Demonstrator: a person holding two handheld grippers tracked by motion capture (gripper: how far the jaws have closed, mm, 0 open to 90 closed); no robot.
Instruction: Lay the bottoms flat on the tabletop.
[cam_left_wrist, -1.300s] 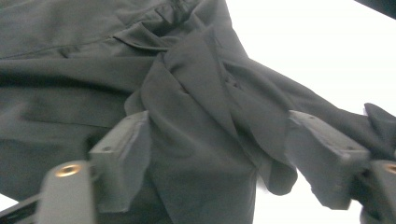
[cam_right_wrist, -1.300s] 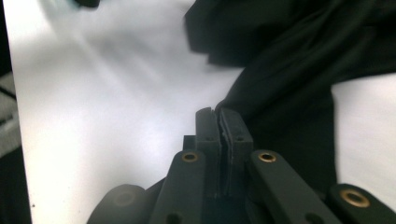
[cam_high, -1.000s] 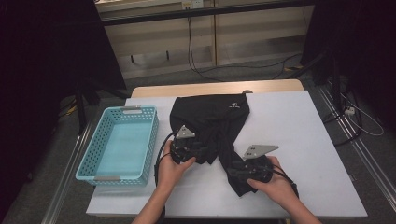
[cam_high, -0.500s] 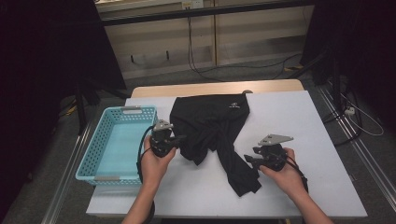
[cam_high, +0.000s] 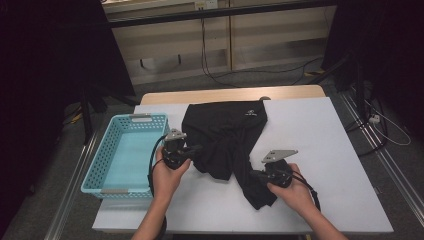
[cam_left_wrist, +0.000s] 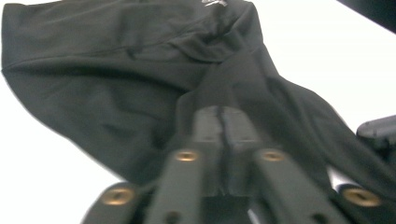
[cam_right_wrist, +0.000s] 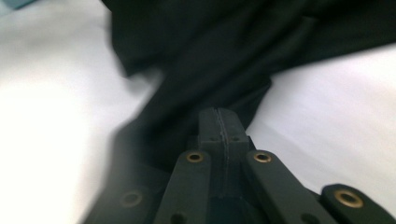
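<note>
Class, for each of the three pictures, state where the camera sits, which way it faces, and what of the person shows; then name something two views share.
High view: above the person's side, facing forward and down on the white table; both forearms, left gripper, right gripper, blue basket.
Left gripper view: rides the left gripper, facing along its closed jaws across the black garment.
Right gripper view: rides the right gripper, jaws closed, garment ahead.
Shared: the black garment lies in all three.

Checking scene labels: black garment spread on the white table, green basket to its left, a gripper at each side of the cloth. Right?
Nearly. The basket is light blue, not green, as the high view shows. The rest holds: black garment on the white table, left gripper and right gripper at its sides.
</note>
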